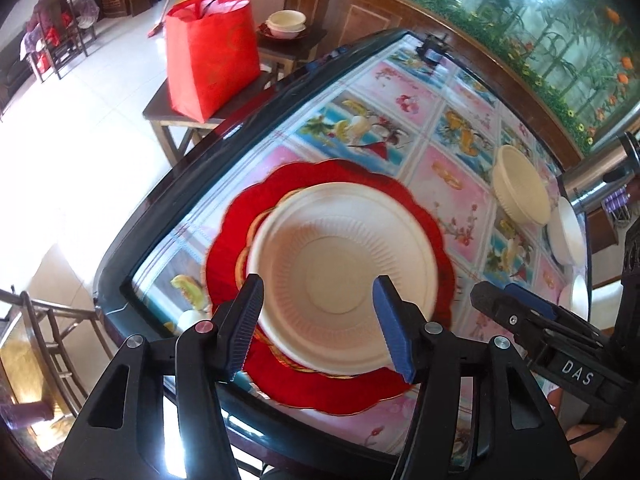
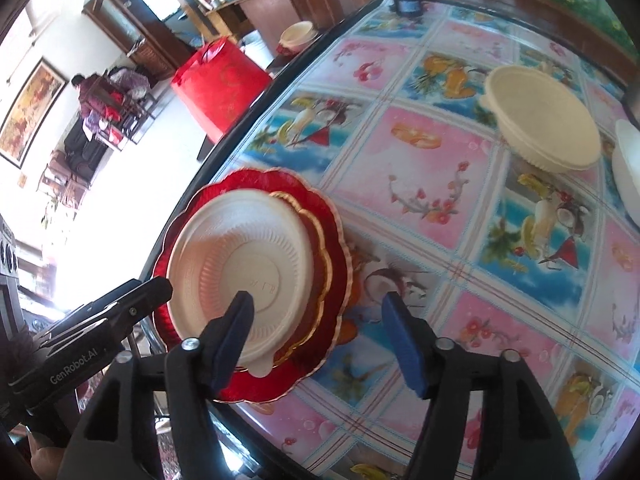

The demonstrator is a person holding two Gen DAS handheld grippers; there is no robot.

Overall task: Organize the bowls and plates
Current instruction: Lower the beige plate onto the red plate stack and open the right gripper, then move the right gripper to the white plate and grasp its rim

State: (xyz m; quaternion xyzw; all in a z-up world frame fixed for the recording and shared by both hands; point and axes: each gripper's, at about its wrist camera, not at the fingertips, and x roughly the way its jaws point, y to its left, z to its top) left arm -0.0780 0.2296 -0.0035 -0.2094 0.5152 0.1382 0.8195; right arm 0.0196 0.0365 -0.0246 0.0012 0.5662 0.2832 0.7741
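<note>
Left wrist view: my left claw (image 1: pixel 318 322) is wide apart over the bowl (image 1: pixel 340 276) and grips nothing. The bowl sits on two red plates (image 1: pixel 420 216) at the table (image 1: pixel 120 248) edge. My right claw (image 2: pixel 316 336) is apart too, just beside it. More bowls (image 2: pixel 544 120) wait far off. If I bump the stack, I think it could slide off the edge.

Bright daylight, floor (image 1: pixel 80 168) overexposed; fisheye edges warped, slight blur.

bowl (image 1: pixel 344 276): cream | plate (image 1: pixel 320 392): red, gold-edged | tablecloth (image 2: pixel 420 184): pink-blue floral squares
</note>
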